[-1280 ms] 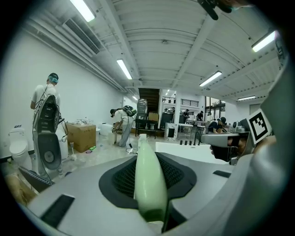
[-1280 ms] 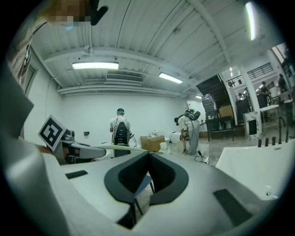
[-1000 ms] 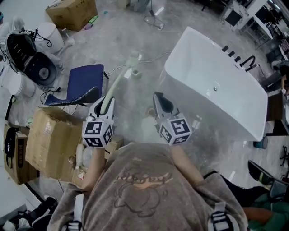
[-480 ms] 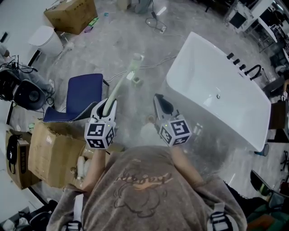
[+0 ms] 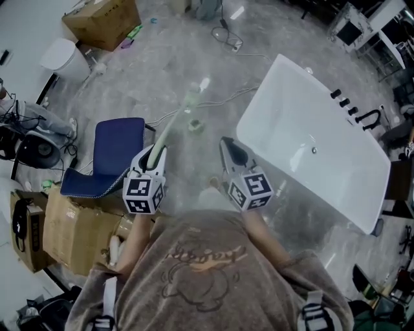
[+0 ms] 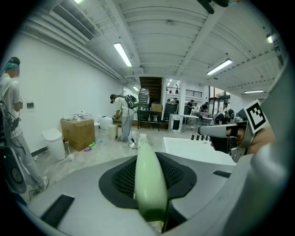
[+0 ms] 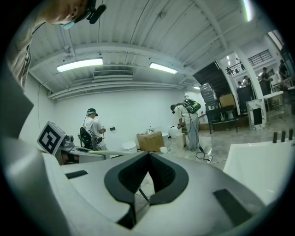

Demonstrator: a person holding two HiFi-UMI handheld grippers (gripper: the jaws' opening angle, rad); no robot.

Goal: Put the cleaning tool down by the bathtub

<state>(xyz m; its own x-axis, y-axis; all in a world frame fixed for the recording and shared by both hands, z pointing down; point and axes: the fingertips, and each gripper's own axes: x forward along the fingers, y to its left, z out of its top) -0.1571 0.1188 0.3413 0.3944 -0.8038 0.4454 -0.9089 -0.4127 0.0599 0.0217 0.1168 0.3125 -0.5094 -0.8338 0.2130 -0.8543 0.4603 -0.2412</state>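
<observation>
A long pale green cleaning tool point(image 5: 173, 119) sticks out forward over the grey floor, its head point(image 5: 194, 97) far from me. My left gripper point(image 5: 155, 152) is shut on its handle point(image 6: 148, 184), which fills the gap between the jaws. The white bathtub point(image 5: 278, 71) stands to the right, and its near corner lies just past my right gripper point(image 5: 228, 141). That gripper is shut, with its black pads meeting and nothing held point(image 7: 148, 156). In the right gripper view the tub's rim point(image 7: 258, 161) shows at lower right and the tool's handle point(image 7: 115, 153) at left.
A blue chair point(image 5: 116, 152) and cardboard boxes point(image 5: 71, 220) stand to the left. Another box point(image 5: 103, 19), a white bin point(image 5: 61, 58) and a cable point(image 5: 226, 35) lie farther off. Black faucet fittings point(image 5: 352, 106) sit on the tub's far rim. People stand in the background.
The person has walked forward: the chair, boxes and tub have slid down the head view, nearer to me. Both grippers keep their places and grip; the tool still points ahead.
</observation>
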